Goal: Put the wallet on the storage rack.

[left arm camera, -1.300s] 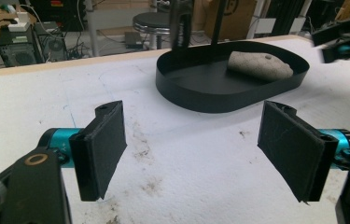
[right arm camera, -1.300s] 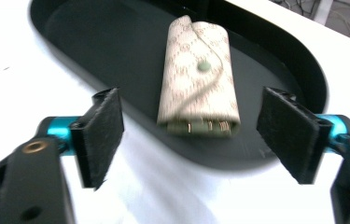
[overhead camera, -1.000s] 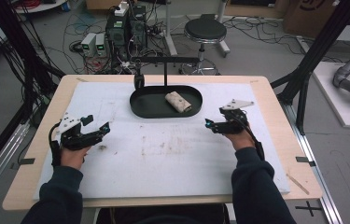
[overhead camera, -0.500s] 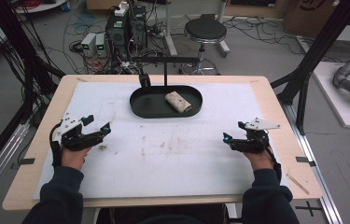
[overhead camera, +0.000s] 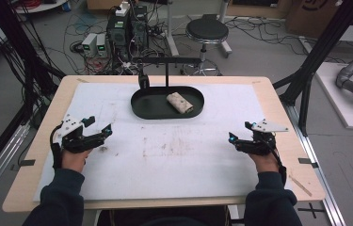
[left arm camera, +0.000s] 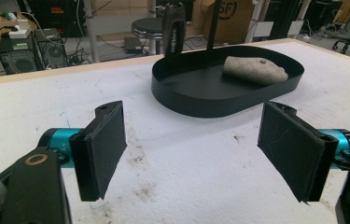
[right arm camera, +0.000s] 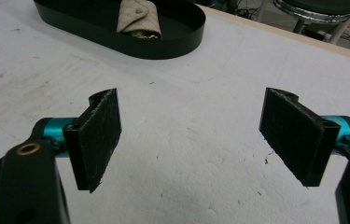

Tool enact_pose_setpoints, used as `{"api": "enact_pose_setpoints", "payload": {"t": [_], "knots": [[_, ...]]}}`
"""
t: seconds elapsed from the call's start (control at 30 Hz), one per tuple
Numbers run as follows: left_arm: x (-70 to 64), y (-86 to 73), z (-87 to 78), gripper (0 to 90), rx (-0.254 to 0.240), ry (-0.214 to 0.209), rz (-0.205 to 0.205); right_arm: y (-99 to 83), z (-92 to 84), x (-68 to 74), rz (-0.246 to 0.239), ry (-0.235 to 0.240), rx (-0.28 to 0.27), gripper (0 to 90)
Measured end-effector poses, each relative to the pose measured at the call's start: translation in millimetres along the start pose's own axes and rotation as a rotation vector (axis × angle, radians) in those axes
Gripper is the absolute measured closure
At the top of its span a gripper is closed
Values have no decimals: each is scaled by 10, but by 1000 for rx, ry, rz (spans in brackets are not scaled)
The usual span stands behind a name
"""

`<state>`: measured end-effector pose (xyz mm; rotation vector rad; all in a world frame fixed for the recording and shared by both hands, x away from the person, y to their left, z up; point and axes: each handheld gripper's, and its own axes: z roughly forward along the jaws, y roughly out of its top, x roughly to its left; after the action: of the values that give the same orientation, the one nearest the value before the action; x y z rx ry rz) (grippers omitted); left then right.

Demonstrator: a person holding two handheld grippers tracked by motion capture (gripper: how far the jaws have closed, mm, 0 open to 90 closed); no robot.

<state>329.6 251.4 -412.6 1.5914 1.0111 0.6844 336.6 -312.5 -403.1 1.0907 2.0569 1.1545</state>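
Note:
A black oval tray (overhead camera: 139,106) sits at the far middle of the white mat, with a beige rolled pouch (overhead camera: 180,102) lying in its right half. My left gripper (overhead camera: 100,126) rests low over the mat at the left, open, with nothing between its pads. In the left gripper view (left arm camera: 196,144) it faces the tray (left arm camera: 196,100) and the pouch (left arm camera: 254,70). At the right of the mat my right gripper (overhead camera: 240,132) is open and empty too. In the right gripper view (right arm camera: 193,135) the tray (right arm camera: 163,49) and the pouch (right arm camera: 137,16) lie farther off at the upper left.
A black stand (overhead camera: 167,60) with a crossbar rises behind the tray, and a black clip (overhead camera: 143,81) hangs from it over the tray's left end. The stained white mat (overhead camera: 174,155) covers most of the wooden table (overhead camera: 277,103). A stool (overhead camera: 207,30) and cables lie beyond.
The right gripper has moved from beside the tray's right end out to the right and nearer the table's front edge. The left gripper has stayed where it was.

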Motion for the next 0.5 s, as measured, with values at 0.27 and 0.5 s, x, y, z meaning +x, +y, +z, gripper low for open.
{"api": "enact_pose_setpoints", "payload": {"t": [0.27,0.5], "knots": [[-4,-2,3,232,5,-1,1,-23,56,9,-24,-9,38,213],[-6,-2,5,232,7,-1,6,-22,51,6,-24,-11,36,213]]}}
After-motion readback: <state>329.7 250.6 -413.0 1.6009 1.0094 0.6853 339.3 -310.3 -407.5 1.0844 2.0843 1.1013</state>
